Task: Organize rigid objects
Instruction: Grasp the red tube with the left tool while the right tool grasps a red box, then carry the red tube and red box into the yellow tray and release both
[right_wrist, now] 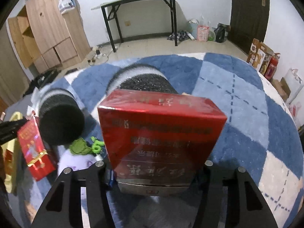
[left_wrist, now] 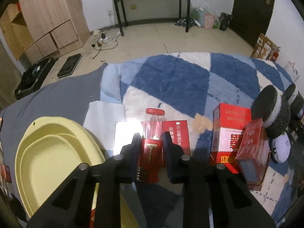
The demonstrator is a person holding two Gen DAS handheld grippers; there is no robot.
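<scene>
A yellow tray [left_wrist: 57, 152] lies at the left on the blue checked blanket [left_wrist: 171, 79]. The left gripper [left_wrist: 151, 142] clamps a red-capped bottle [left_wrist: 152, 146]. Right of it stands a red carton [left_wrist: 228, 133]. The right gripper [right_wrist: 152, 172] grips a red cigarette box [right_wrist: 161, 133].

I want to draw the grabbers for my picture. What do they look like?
Both look alike. The left gripper and the right gripper are flat black frames with long cut-out slots and round silver bolts at the joints. Each ends in two chunky dark fingers. No cables, writing, hands or sleeves show.
</scene>
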